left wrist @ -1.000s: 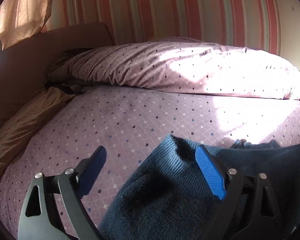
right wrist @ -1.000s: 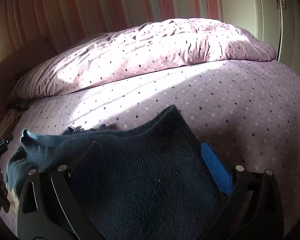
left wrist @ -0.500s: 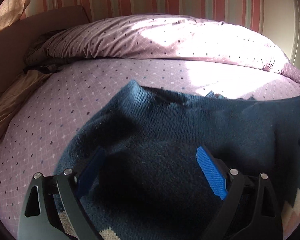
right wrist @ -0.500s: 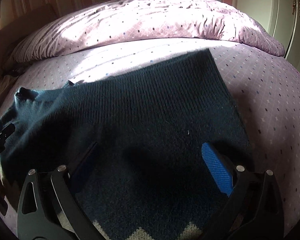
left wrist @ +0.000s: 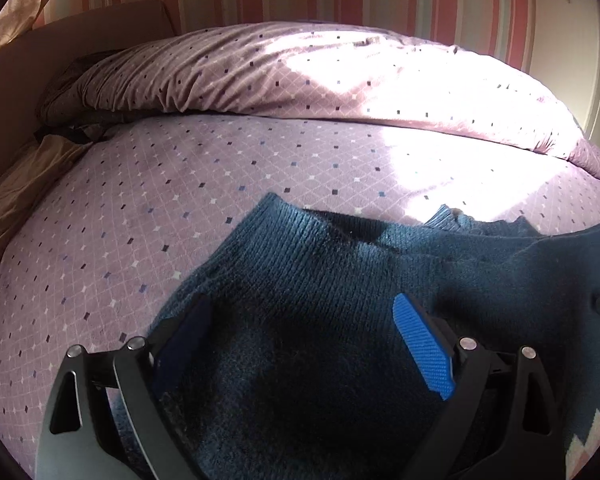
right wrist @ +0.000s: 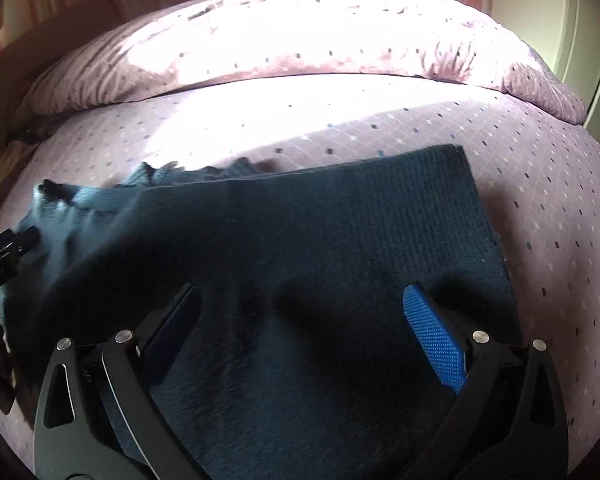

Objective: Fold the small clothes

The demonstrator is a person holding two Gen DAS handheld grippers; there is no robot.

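Sunlit purple bedspread (left wrist: 148,216) is carrying our blue sweater (left wrist: 320,304); we are hovering left gripper (left wrist: 300,344) and right gripper (right wrist: 300,332), both wide and empty, and should be smoothing wrinkles first.

both views low, sharing sweater (left wrist: 320,320)

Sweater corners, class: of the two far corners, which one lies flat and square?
The right far corner of the sweater: it lies flat and square, whereas the left far corner is crumpled.

Black left gripper (left wrist: 302,334), right gripper (right wrist: 302,326), blue ribbed pads (left wrist: 424,354), silver screws (left wrist: 468,343)
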